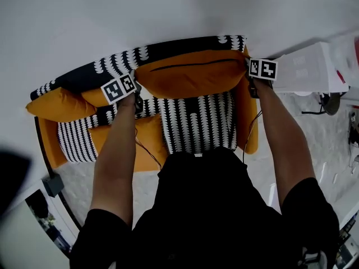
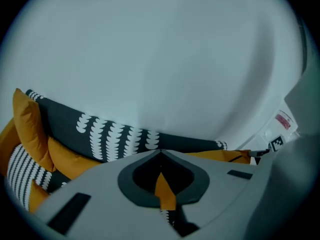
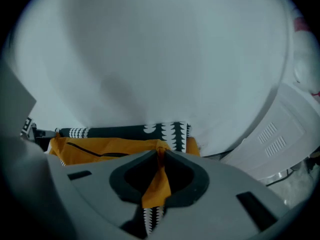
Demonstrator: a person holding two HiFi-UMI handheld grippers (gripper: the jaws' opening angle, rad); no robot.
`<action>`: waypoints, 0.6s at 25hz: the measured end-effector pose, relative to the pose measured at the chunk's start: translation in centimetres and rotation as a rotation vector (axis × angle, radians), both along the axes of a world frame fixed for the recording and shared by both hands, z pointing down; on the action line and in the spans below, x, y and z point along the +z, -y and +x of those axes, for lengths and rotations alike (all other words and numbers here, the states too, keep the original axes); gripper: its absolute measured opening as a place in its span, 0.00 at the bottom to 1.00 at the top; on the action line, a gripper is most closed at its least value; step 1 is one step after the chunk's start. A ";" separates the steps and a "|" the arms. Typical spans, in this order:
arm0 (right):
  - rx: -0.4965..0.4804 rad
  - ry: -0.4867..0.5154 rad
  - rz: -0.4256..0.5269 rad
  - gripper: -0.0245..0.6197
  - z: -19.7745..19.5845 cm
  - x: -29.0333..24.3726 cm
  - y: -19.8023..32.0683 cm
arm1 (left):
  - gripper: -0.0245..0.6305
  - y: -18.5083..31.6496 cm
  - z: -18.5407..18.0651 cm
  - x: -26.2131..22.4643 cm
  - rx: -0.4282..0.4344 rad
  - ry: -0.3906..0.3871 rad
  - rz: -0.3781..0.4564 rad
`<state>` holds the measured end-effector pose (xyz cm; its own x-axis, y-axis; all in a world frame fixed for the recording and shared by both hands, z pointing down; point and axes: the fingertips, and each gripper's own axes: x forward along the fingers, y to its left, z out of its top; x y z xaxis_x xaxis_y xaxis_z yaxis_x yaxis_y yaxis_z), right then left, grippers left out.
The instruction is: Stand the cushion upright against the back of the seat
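Cushion, orange with a dark line across it that looks like a zip, lies along the back edge of the seat. It leans on the patterned backrest and spans most of the backrest's width. Left gripper is closed tight on a fold of orange cloth at the cushion's left corner. Right gripper is likewise pinched onto orange cloth at the right corner. The cushion is judged soft, light and floppy. The cover will likely stretch and the middle sag between holds, so the corners or side seams are the sound places to grip. Two things cannot be verified. The cushion's own bulk hides whether its lower edge is bedded on the seat. No view shows whether either pinch holds filling or only cover.
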<state>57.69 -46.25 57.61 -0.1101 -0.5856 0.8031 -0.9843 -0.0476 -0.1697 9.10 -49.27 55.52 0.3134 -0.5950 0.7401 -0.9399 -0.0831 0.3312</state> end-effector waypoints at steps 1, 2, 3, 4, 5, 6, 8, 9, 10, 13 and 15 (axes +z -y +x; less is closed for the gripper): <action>0.011 -0.018 -0.019 0.13 0.2 0.4 0.0 | 0.06 -0.1 0.1 0.6 -0.003 0.014 -0.021; 0.025 -0.019 -0.029 0.13 0.4 0.7 0.0 | 0.06 -0.3 0.1 1.0 -0.008 0.020 -0.030; 0.035 -0.011 -0.033 0.13 0.5 0.8 0.0 | 0.06 -0.5 0.2 1.2 -0.012 0.021 -0.031; 0.036 -0.006 -0.033 0.13 0.5 0.8 0.1 | 0.06 -0.9 0.3 1.3 -0.011 0.019 -0.026; 0.028 -0.007 -0.035 0.14 0.5 0.8 0.2 | 0.06 -1.2 0.4 1.4 -0.005 0.020 -0.020; 0.017 -0.018 -0.039 0.18 0.5 0.8 0.2 | 0.06 -1.6 0.4 1.5 0.004 0.024 -0.015; 0.006 -0.059 -0.032 0.31 1.0 0.2 0.2 | 0.06 -2.3 0.3 1.6 0.014 0.035 -0.004; 0.012 -0.074 -0.017 0.33 1.5 -0.3 0.2 | 0.06 -2.7 0.4 1.4 0.020 0.038 0.007; 0.024 -0.083 0.005 0.33 1.8 -1.0 0.2 | 0.06 -3.1 0.6 1.3 0.034 0.042 0.019; 0.047 -0.089 0.080 0.33 2.1 -3.2 -0.6 | 0.07 -5.0 1.3 1.3 0.104 0.066 0.039; 0.034 -0.078 0.119 0.33 1.2 -4.4 -1.8 | 0.07 -6.2 1.7 1.8 0.134 0.059 0.035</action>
